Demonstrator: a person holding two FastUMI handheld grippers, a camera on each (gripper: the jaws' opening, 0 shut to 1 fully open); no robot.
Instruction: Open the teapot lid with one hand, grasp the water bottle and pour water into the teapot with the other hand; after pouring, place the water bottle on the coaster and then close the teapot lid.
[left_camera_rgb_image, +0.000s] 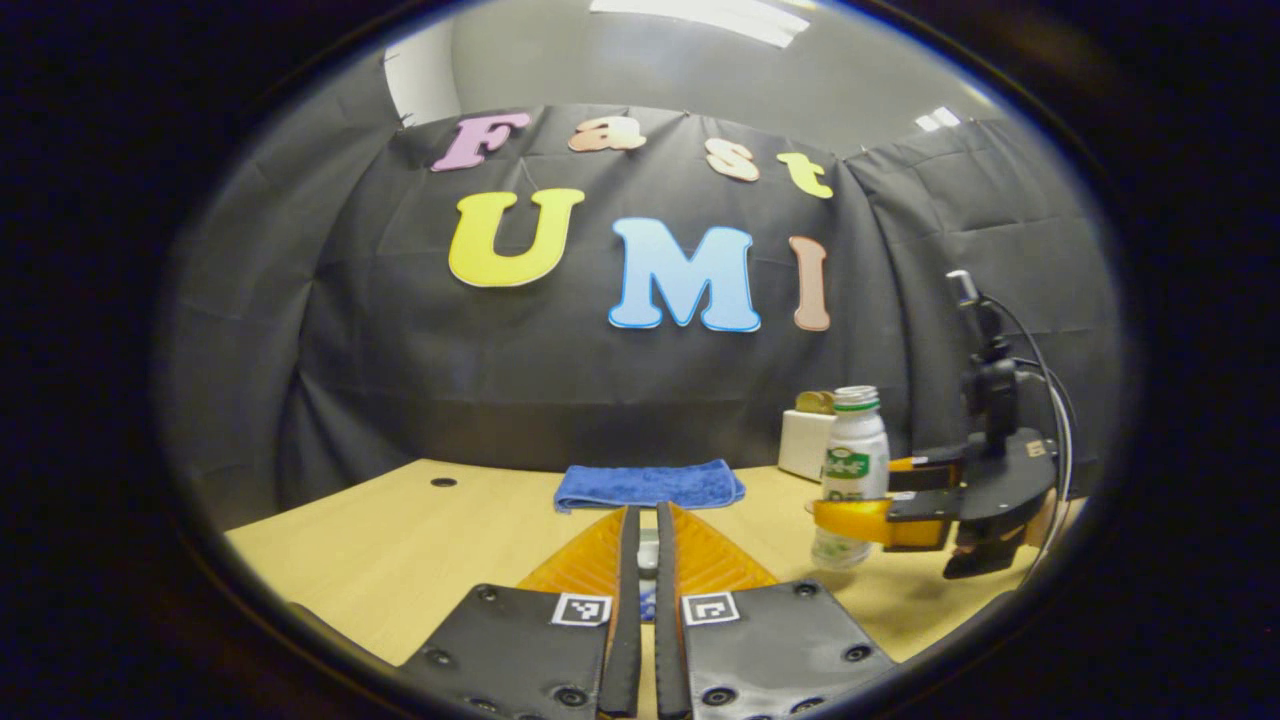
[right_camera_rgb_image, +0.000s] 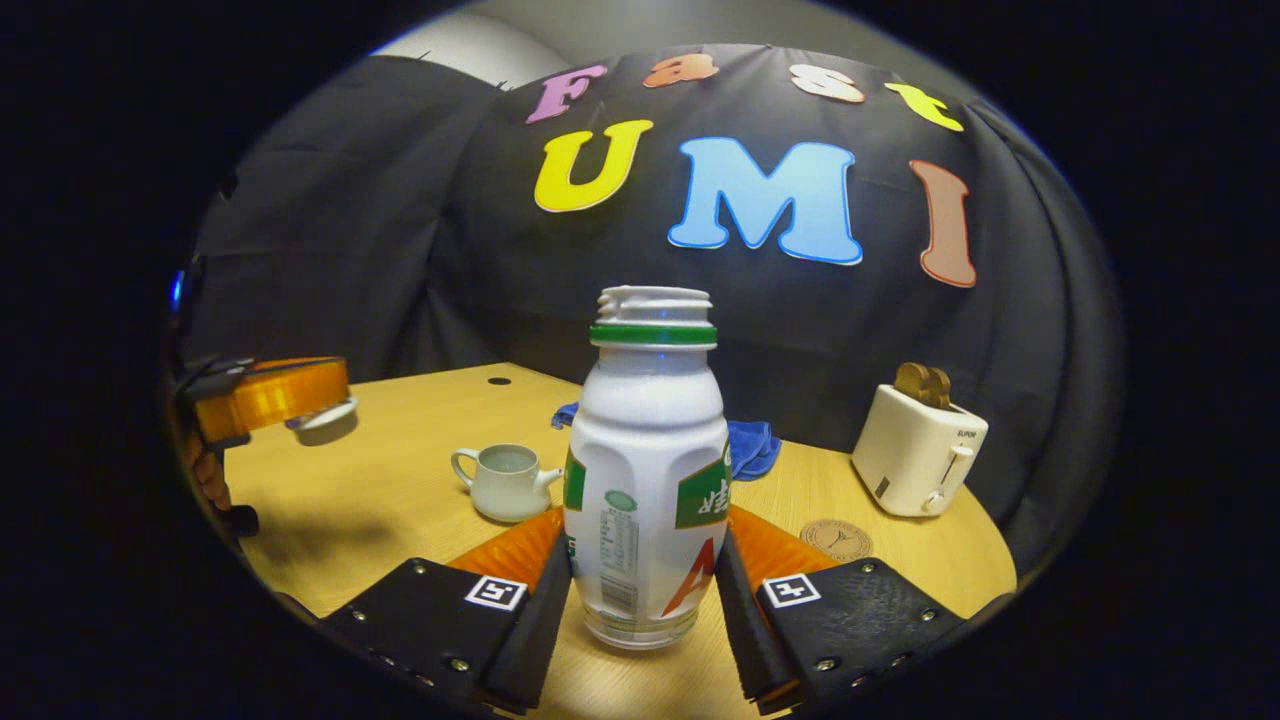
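Both fingers of the right gripper (right_camera_rgb_image: 645, 585) press against the sides of the water bottle (right_camera_rgb_image: 648, 470), one on each flank of its lower half. That bottle stands upright, capless, its open threaded neck showing above a green ring, and its base looks to be at or just above the wooden table (right_camera_rgb_image: 400, 500); contact with the tabletop cannot be told for certain. From the left gripper view the same bottle (left_camera_rgb_image: 852, 470) shows at the right, clasped by the right gripper (left_camera_rgb_image: 850, 520).

Narrow jaws on the left gripper (left_camera_rgb_image: 645, 560): its two fingers stand nearly together with a small pale thing pinched in the slit between them. In the right gripper view the left gripper (right_camera_rgb_image: 300, 400) hangs high at the left edge, above the table, with a small round lid (right_camera_rgb_image: 325, 420) in its tip.

On the table beyond the bottle sits the white teapot (right_camera_rgb_image: 505, 480), lid off, its mouth open, handle to the left and spout toward the bottle. A round brown coaster (right_camera_rgb_image: 838, 539) lies bare just to the right of the right gripper's fingers. Behind the bottle lies a folded blue cloth (left_camera_rgb_image: 648, 485). A cream toaster (right_camera_rgb_image: 920, 450) with slices in its slots stands near the table's far right edge, by the black curtain.
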